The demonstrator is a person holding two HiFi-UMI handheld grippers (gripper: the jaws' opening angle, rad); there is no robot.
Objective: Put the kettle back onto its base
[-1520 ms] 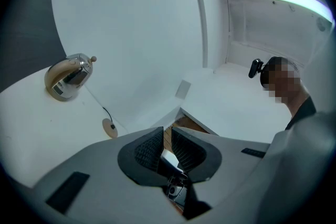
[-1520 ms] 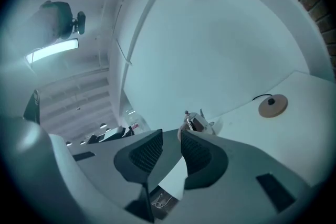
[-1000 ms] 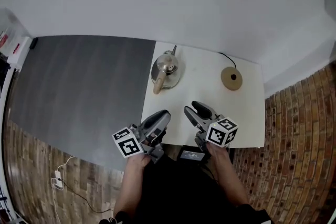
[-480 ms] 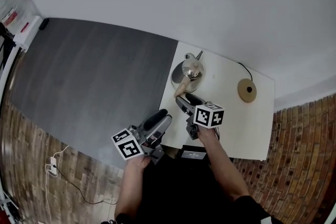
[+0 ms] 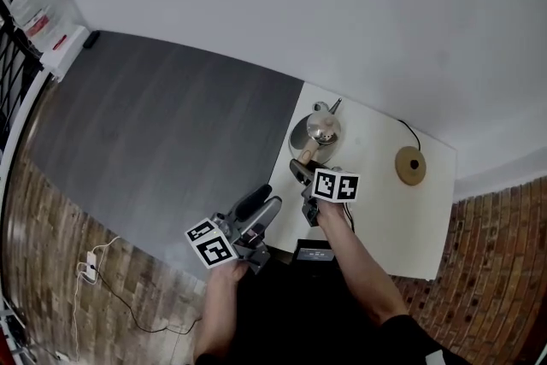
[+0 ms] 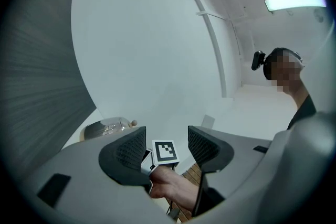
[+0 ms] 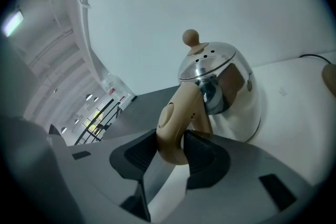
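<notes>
A shiny steel kettle with a tan handle stands on the white table at its far left. In the right gripper view the kettle sits just ahead. Its handle lies between the closing jaws of my right gripper, and both pads touch it. The round tan base lies at the table's far right, apart from the kettle. My left gripper hovers off the table's near left corner. Its jaws are opening with nothing between them.
A black cable runs from the base off the table's far edge. A small dark device lies at the near edge. Grey floor spreads to the left, brick floor nearer me and to the right.
My right gripper has moved forward and left to the kettle's handle, which now sits between its jaws. The left gripper has stayed by the table's near left corner.
</notes>
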